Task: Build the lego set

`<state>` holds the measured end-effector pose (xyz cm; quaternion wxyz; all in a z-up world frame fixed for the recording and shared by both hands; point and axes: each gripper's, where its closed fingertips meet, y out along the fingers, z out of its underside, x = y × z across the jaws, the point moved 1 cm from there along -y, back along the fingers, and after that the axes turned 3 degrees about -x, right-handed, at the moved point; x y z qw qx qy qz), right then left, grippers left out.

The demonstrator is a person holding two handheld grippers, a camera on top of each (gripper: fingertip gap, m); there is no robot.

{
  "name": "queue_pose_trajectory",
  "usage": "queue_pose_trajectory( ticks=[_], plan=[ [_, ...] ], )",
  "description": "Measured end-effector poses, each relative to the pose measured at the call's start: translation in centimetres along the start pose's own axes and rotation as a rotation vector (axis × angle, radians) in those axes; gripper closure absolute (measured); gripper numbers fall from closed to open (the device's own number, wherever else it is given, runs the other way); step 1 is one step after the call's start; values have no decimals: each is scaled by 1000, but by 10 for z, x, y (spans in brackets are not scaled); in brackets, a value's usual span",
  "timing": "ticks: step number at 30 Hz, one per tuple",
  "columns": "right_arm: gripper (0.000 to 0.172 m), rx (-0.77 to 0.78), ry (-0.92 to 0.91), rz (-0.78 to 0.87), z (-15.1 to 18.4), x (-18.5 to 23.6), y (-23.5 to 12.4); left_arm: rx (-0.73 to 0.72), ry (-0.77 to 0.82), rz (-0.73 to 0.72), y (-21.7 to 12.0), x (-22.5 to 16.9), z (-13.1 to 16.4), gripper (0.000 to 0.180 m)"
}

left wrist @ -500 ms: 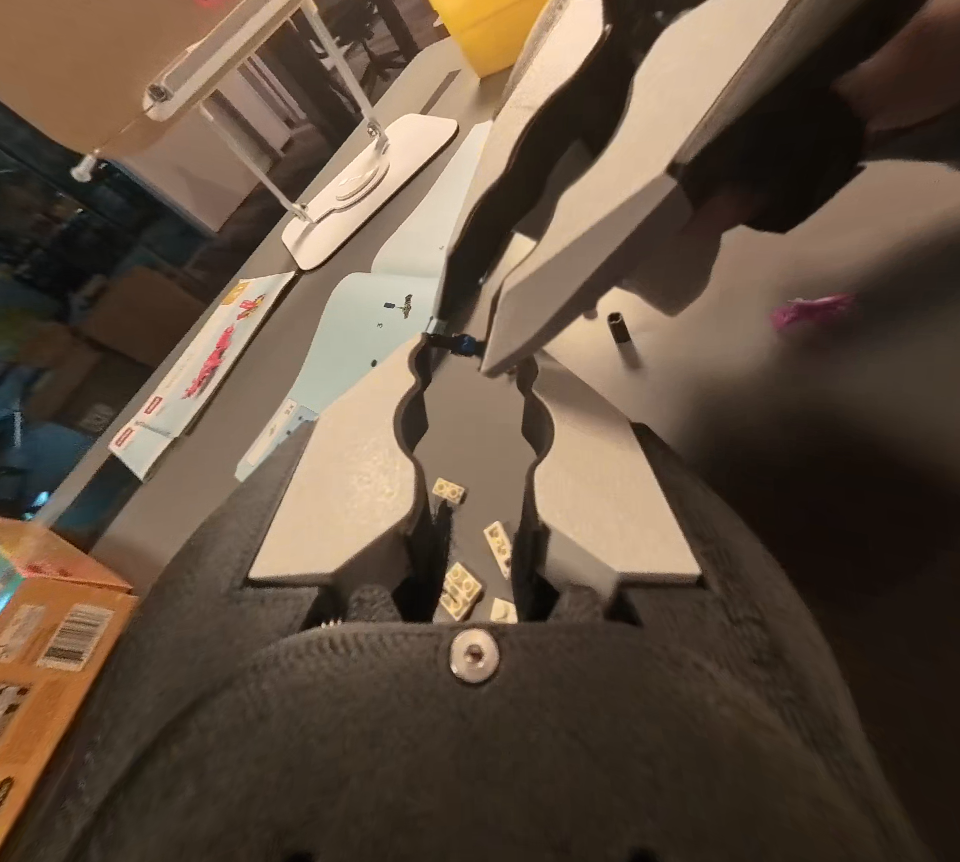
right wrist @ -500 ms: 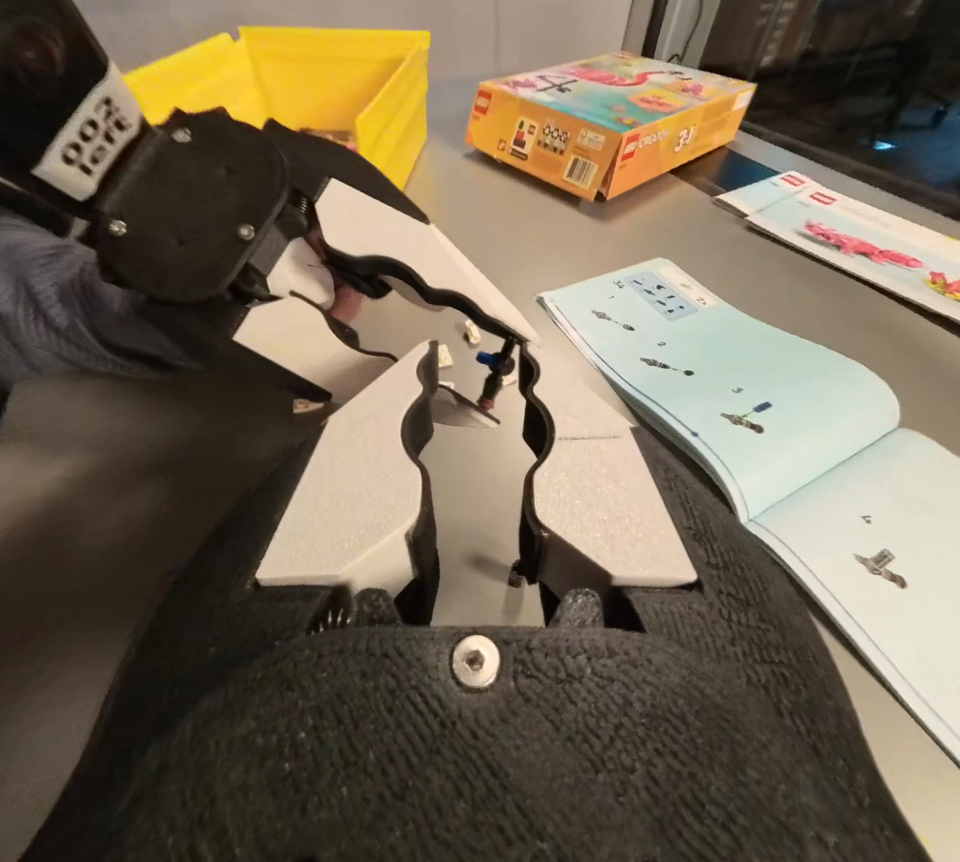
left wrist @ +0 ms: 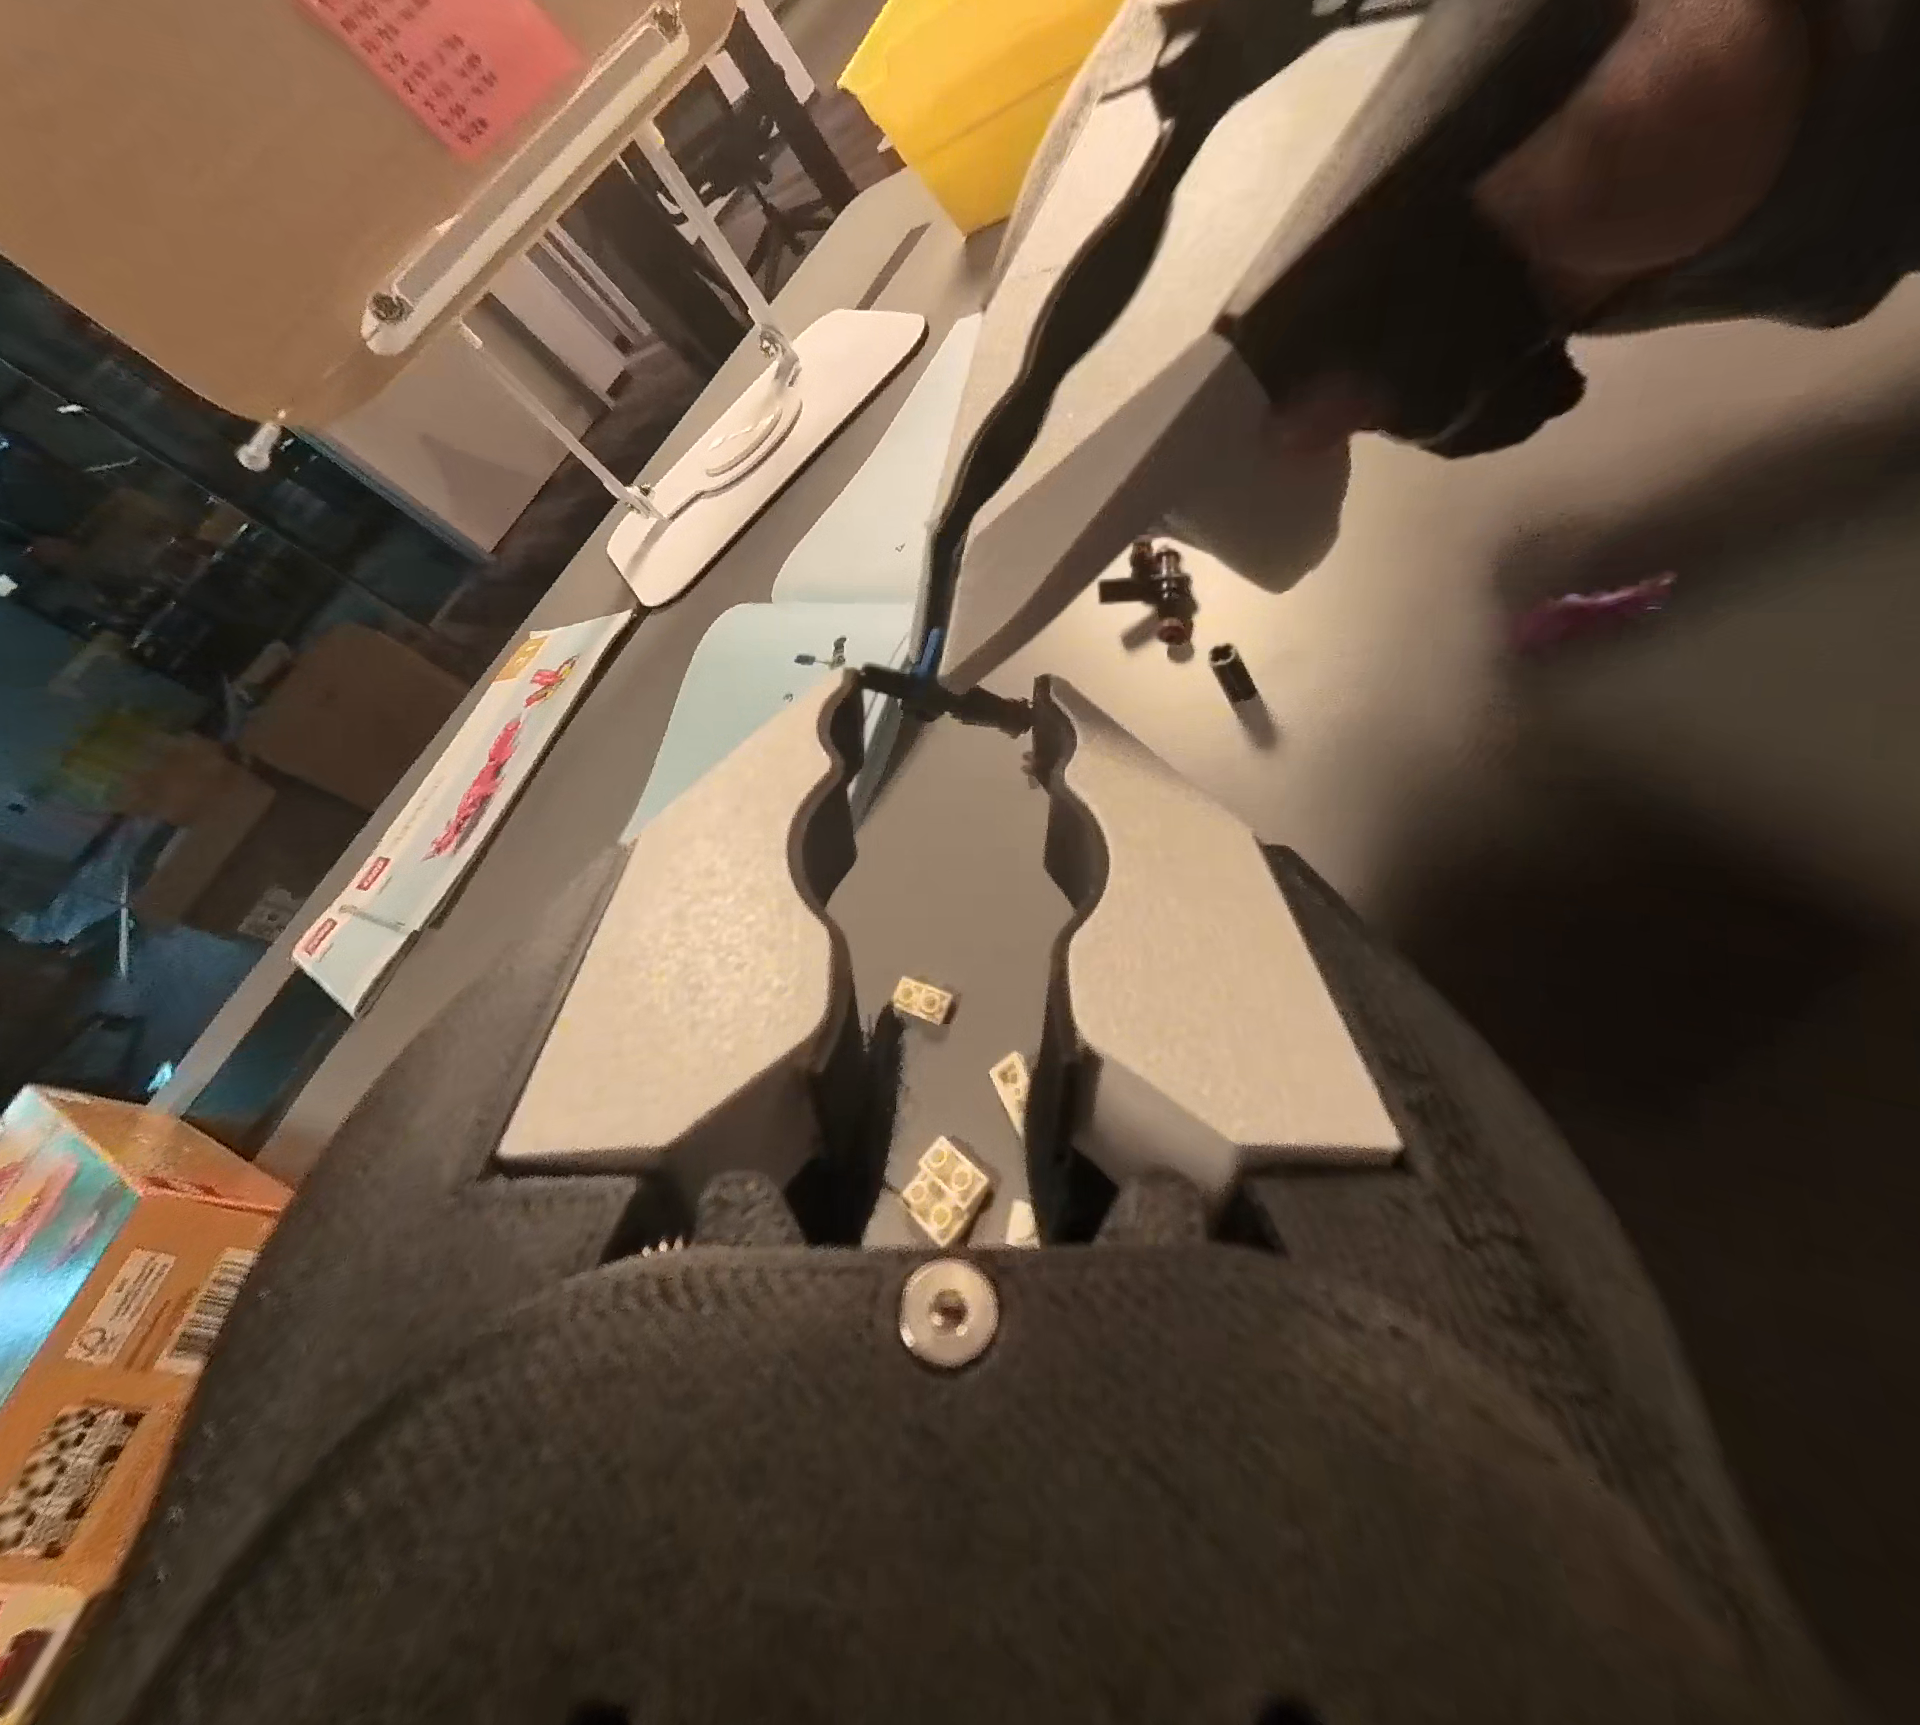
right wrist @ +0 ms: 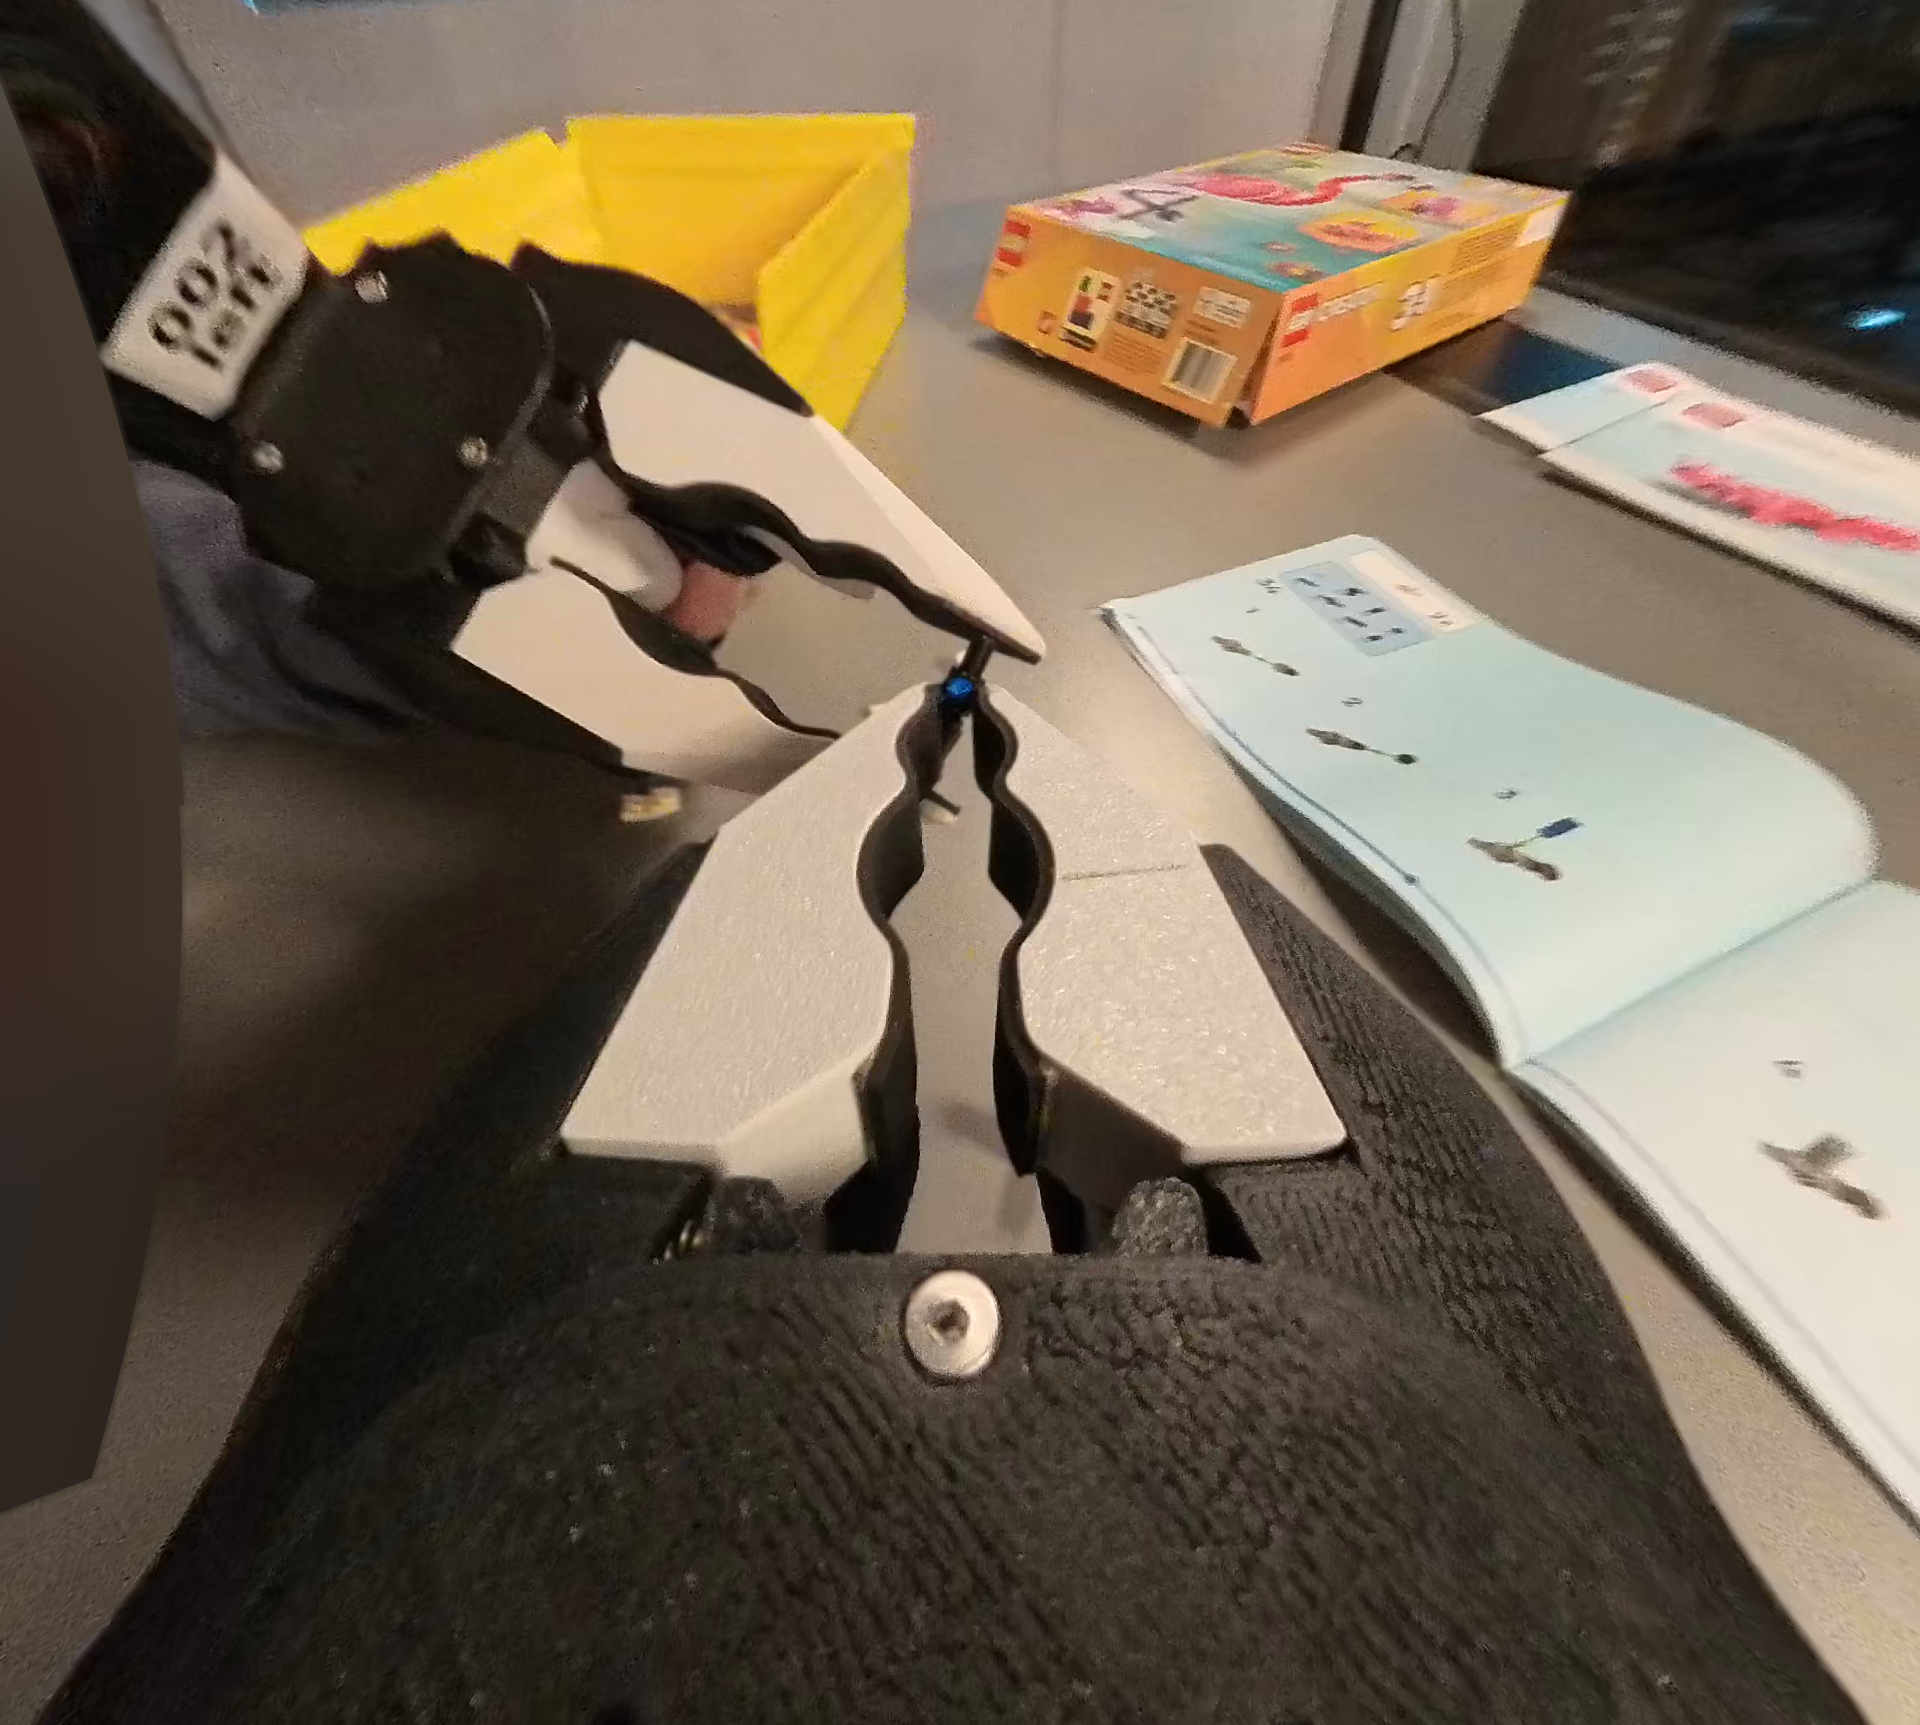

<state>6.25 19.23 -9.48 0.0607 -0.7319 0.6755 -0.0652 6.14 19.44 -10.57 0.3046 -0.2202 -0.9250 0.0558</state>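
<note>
In the left wrist view my left gripper [left wrist: 945,701] is shut end to end on a thin black rod assembly [left wrist: 982,709], which spans the gap between its two fingertips above the grey table [left wrist: 1403,636]. A small blue pin [left wrist: 928,652] sticks out of the rod's side. My right gripper [right wrist: 954,711] is shut on that blue pin [right wrist: 956,691] with its tips pinched together. In the left wrist view it reaches down from above [left wrist: 935,636]. In the right wrist view, the upper finger [right wrist: 831,480] of the left gripper touches the rod's top end.
Several cream plates [left wrist: 925,1000] lie under the left gripper. Small black parts [left wrist: 1153,584], a black tube [left wrist: 1236,673] and a pink piece [left wrist: 1590,615] lie beyond. An open booklet [right wrist: 1558,792], an orange box [right wrist: 1268,273], a yellow bin [right wrist: 727,221] and a panel stand [left wrist: 769,449] surround the area. My left and right fingertips are right by each other. The pink piece [left wrist: 1590,615] lies around 11 cm away from my left fingertips.
My right gripper's fingers stood apart around the rod half a second ago and have now come together on the blue pin. My left gripper keeps its hold on the rod.
</note>
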Motion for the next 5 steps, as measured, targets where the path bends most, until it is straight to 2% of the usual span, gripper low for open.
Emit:
queue_pose_trajectory(
  ticks=[5],
  plan=[
    [168,-78,237,-155,-5,4,-4,-65,26,14,-6,-1,-7,150]
  ],
)
